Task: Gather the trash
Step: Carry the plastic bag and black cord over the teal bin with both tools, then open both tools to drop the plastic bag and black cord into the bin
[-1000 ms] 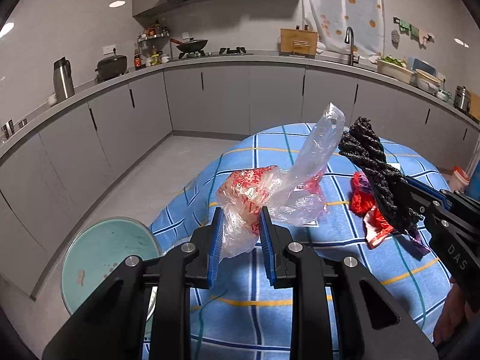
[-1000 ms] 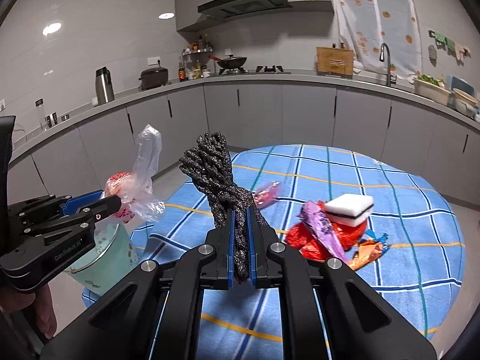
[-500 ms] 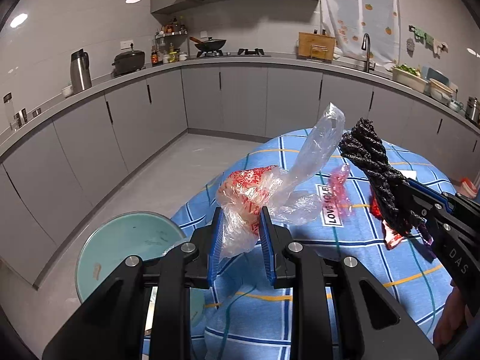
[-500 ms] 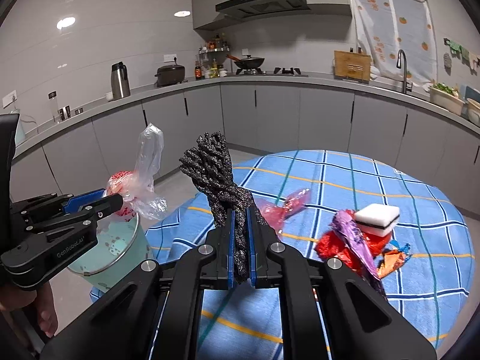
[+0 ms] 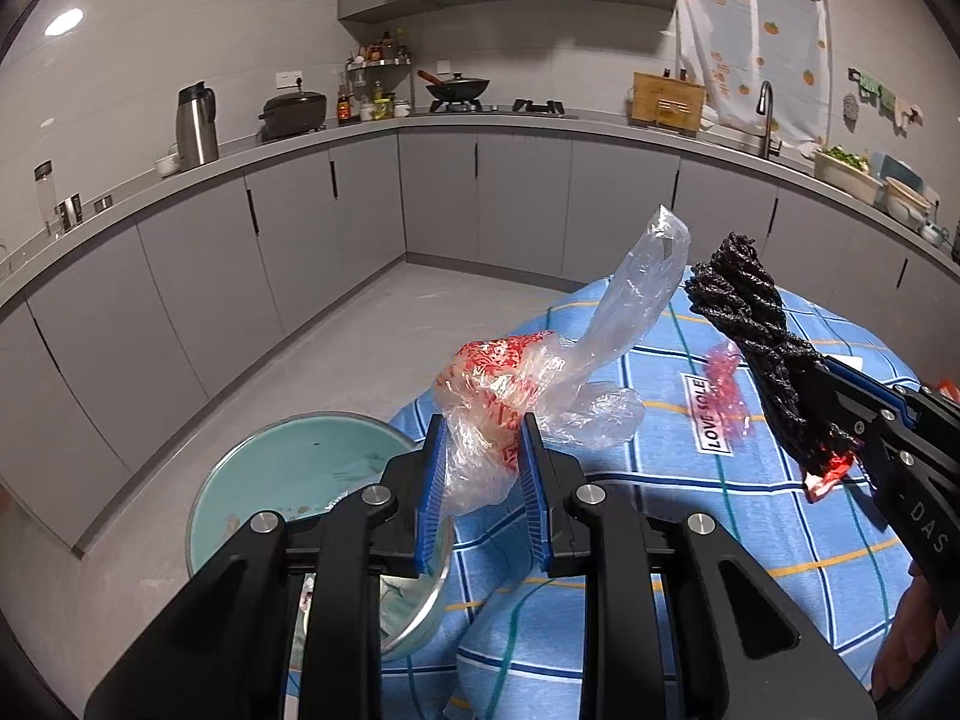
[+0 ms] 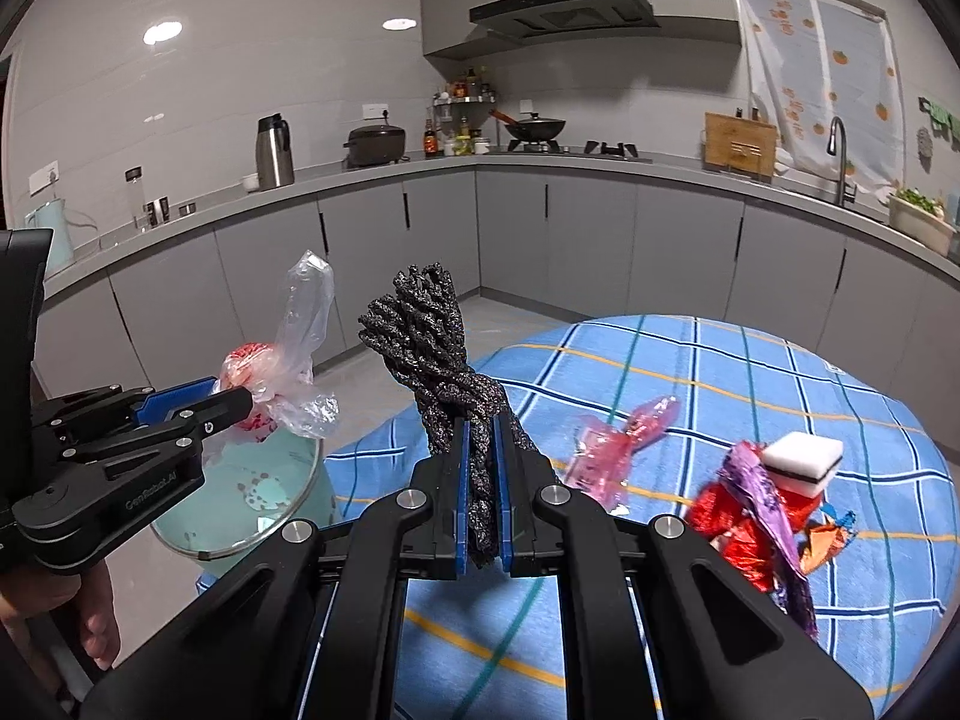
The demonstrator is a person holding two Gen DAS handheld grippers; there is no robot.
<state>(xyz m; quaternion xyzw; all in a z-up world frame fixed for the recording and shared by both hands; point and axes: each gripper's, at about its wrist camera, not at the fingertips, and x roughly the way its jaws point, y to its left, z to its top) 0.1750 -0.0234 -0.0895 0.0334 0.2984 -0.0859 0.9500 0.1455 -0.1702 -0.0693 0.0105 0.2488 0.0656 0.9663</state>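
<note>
A: Left gripper (image 5: 480, 468)?
B: Clamped on a crumpled clear plastic bag with red print (image 5: 510, 384), above the pale green round bin (image 5: 240, 480).
A: Right gripper (image 6: 480, 474)?
B: Pinched tight on a twisted black rope bundle (image 6: 438, 348); beyond, red and purple foil wrappers (image 6: 744, 522) on the blue checked tablecloth (image 6: 720, 372)

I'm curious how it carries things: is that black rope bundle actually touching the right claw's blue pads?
Touching. The right wrist view shows the black rope bundle pinched between both blue pads of the right gripper, with no gap either side.
</note>
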